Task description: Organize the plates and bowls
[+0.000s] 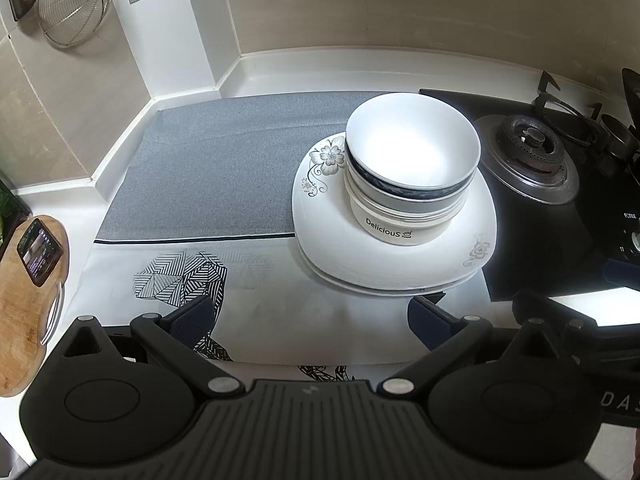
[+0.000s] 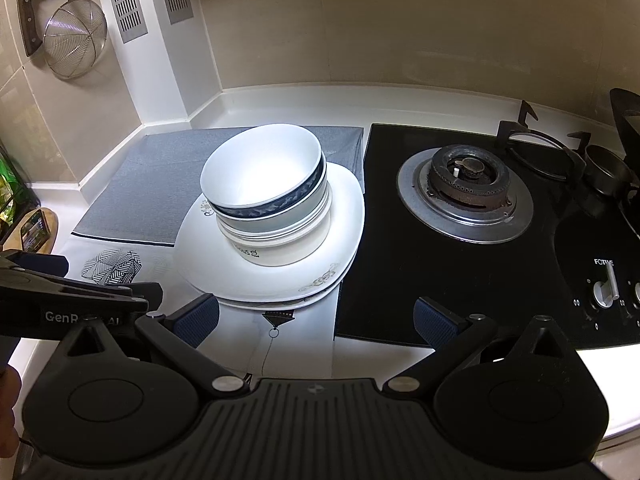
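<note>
A stack of bowls stands on a stack of white square plates with flower prints. The top bowl has a dark blue band; the bottom one reads "Delicious". The bowls and plates also show in the right wrist view. My left gripper is open and empty, just in front of the plates. My right gripper is open and empty, in front of the plates' right corner and the hob edge.
A grey mat and a patterned white cloth cover the counter. A black gas hob lies right of the plates. A wooden board with a phone is at the left. A wire strainer hangs on the wall.
</note>
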Available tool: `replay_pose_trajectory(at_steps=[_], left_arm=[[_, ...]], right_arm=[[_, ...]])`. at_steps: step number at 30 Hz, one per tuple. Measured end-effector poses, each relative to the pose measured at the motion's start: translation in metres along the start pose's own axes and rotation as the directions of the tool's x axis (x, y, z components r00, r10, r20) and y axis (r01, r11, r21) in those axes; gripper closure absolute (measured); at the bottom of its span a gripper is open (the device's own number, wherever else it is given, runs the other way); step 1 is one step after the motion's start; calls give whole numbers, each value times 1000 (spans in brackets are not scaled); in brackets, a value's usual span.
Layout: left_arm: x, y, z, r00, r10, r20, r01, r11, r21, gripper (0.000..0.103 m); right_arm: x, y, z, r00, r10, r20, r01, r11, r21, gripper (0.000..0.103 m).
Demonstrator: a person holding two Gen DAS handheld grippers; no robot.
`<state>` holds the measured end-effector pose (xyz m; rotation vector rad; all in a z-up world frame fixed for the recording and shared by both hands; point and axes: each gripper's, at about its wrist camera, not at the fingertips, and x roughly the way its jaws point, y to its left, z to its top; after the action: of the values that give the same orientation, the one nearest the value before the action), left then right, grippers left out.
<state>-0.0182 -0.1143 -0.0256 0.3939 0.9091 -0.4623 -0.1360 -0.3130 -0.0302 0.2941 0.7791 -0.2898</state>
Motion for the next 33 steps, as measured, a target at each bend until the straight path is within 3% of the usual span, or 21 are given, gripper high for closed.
replay_pose_trajectory(at_steps=[33], left_arm=[[4, 6, 1, 1000, 1, 1, -1, 1000, 2, 0]], right_arm=[[3, 4, 1, 1000, 2, -4, -2, 1000, -1, 0]])
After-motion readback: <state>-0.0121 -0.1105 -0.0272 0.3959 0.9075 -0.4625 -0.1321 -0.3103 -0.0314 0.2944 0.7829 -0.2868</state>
